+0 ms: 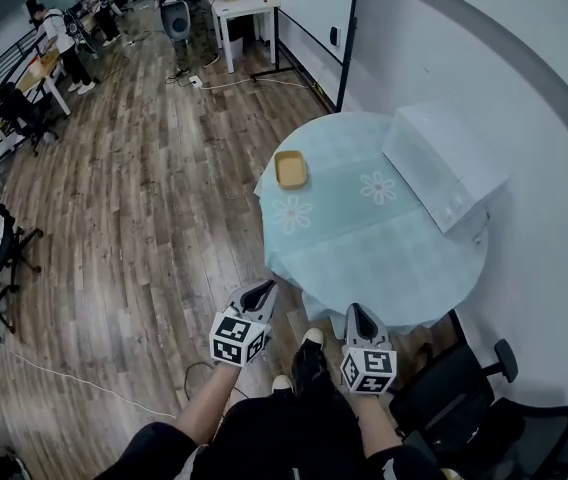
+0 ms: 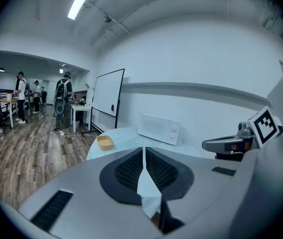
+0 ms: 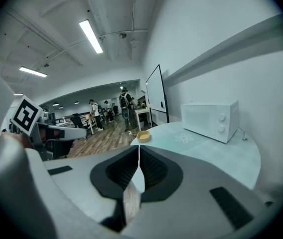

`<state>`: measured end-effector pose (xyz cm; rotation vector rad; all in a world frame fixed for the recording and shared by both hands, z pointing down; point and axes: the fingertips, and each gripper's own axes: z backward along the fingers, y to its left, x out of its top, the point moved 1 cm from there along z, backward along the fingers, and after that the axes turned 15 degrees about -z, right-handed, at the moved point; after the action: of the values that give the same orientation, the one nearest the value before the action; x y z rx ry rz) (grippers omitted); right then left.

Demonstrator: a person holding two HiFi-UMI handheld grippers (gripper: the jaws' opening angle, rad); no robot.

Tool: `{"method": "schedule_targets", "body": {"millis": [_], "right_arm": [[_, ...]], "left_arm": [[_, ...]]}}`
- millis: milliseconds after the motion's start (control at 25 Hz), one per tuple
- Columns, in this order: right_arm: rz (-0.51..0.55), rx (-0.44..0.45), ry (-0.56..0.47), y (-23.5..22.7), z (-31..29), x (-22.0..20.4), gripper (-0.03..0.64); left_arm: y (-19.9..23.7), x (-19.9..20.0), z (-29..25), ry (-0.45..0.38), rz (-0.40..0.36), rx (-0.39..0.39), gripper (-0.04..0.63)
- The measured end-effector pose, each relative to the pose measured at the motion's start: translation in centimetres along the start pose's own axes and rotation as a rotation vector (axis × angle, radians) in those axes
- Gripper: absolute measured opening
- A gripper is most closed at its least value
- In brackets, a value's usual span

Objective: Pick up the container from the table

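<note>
Fingers of the left gripper (image 2: 144, 150) are pressed together along their whole length, with nothing held between them. The right gripper (image 3: 138, 148) is likewise closed at the tips and holds nothing. In the head view both grippers, left (image 1: 263, 288) and right (image 1: 358, 311), hang over the floor just short of the near edge of the round table draped in a pale blue-green cloth (image 1: 364, 243), side by side and not touching it.

Task item: the shallow yellow rectangular container (image 1: 290, 169) sits near the far-left edge of the tabletop, well apart from both grippers. It shows ahead of the jaws in the left gripper view (image 2: 104, 142) and the right gripper view (image 3: 143, 136).

Edges and room: a white microwave oven (image 1: 444, 163) occupies the right edge of the tabletop, against the white wall (image 1: 524, 68). A black office chair (image 1: 464, 398) stands by the near-right edge, close to the right gripper. Brown wood-plank floor (image 1: 144, 218) lies open to the table's left. Cloth with two printed flowers spans from the near edge to the container.
</note>
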<state>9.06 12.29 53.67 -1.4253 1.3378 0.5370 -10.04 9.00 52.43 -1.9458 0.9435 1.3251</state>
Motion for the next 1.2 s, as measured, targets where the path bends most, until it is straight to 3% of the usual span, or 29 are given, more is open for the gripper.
{"method": "schedule_targets", "body": {"millis": [760,1200], "right_arm": [[0.020,0.081,0.023,-6.2,-14.4,9.4,0.025],[0.040,0.160,0.059,-6.8,-19.4,11.3,0.025]], "left_arm": [[6.7,5.5,-14.0,0.019,0.015,0.092,0.031],[9.0,6.0,-17.7,0.033,0.041,0.157,0.031]]}}
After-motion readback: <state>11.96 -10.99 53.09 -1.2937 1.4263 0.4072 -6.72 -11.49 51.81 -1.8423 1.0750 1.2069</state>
